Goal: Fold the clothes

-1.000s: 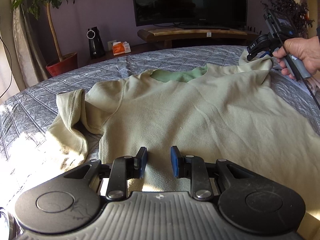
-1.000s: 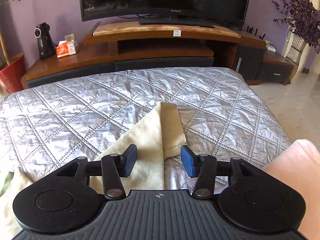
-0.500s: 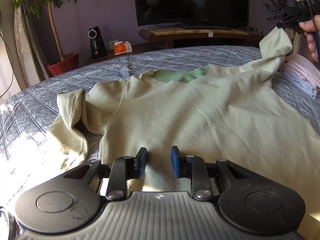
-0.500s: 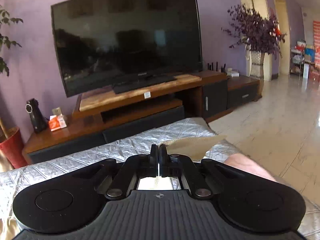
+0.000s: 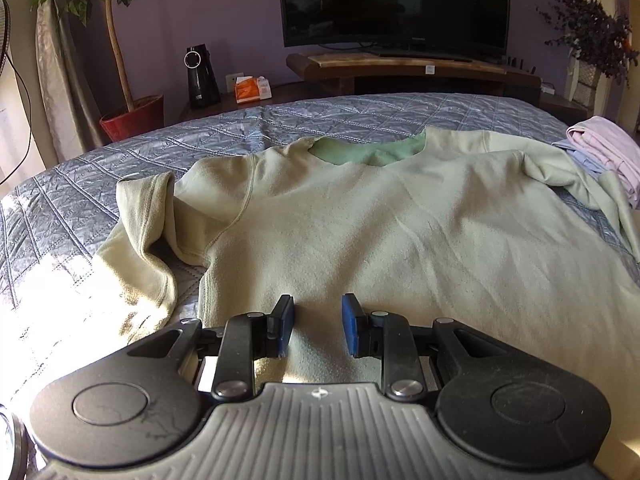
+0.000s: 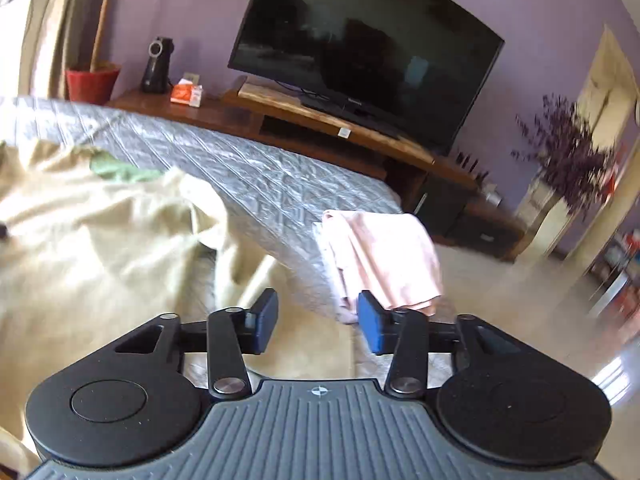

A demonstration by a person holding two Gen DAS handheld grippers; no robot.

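Lying flat on the bed, the shirt; both claws, left and right, released, seemingly just above it.

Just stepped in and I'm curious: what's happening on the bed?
A person with a two-finger gripper in each hand is folding clothes. A pale yellow-green fleece sweatshirt lies spread on the grey quilted bedspread. The left gripper is open at its hem; the right gripper is open too, holding nothing. A pink folded garment sits aside.
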